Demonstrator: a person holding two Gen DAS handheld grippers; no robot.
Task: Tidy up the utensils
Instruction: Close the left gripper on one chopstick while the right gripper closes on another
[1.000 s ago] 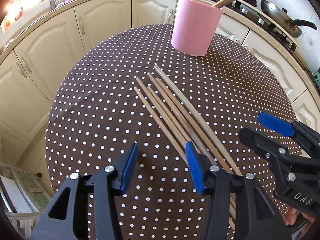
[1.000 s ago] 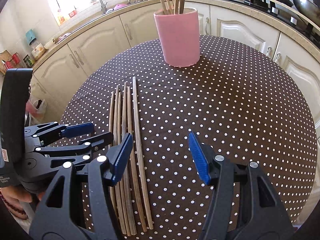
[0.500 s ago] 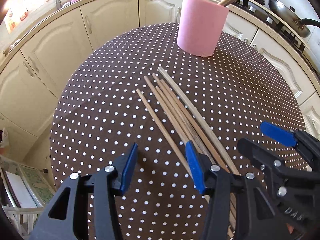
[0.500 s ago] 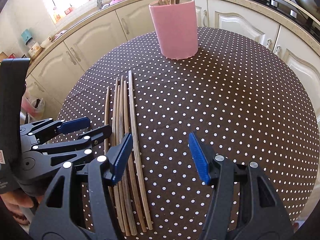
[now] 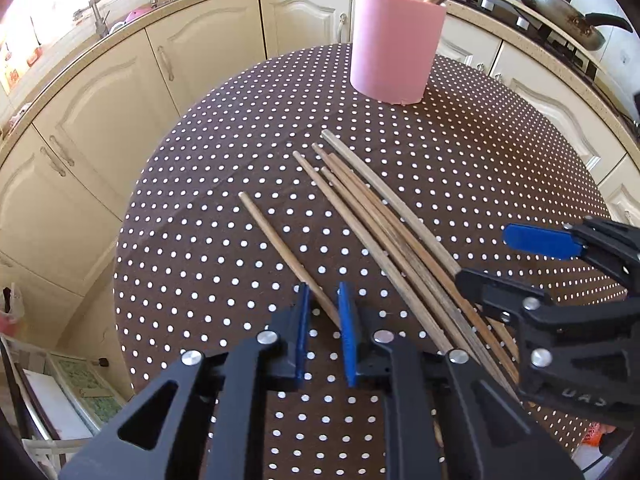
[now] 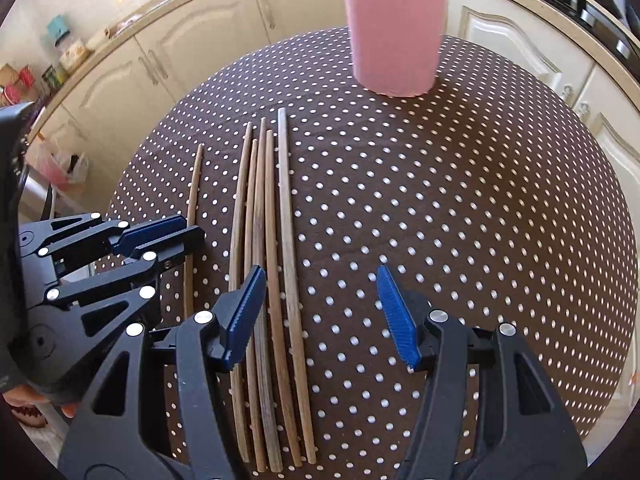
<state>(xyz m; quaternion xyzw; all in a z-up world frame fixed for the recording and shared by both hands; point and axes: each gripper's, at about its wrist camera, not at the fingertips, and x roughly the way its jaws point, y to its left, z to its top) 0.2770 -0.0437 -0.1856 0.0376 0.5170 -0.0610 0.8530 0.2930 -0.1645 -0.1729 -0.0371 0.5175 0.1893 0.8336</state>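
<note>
Chopsticks (image 6: 267,280) lie in a loose bundle of five on the polka-dot tablecloth (image 5: 460,168), with one single chopstick (image 5: 280,244) apart to their left. Behind them, at the far side of the round table, stands a pink holder (image 5: 394,44) with more sticks rising from it. Cream cabinets (image 5: 100,100) curve around the room, and a pan (image 5: 560,16) sits on the stove at far right. Both grippers tilt steeply down toward the table. The left gripper (image 5: 325,322) has just been closing, its blue pads narrow around the near end of the single chopstick. The right gripper (image 6: 322,314) hangs over the bundle's right side, jaws wide and gripping nothing.
</note>
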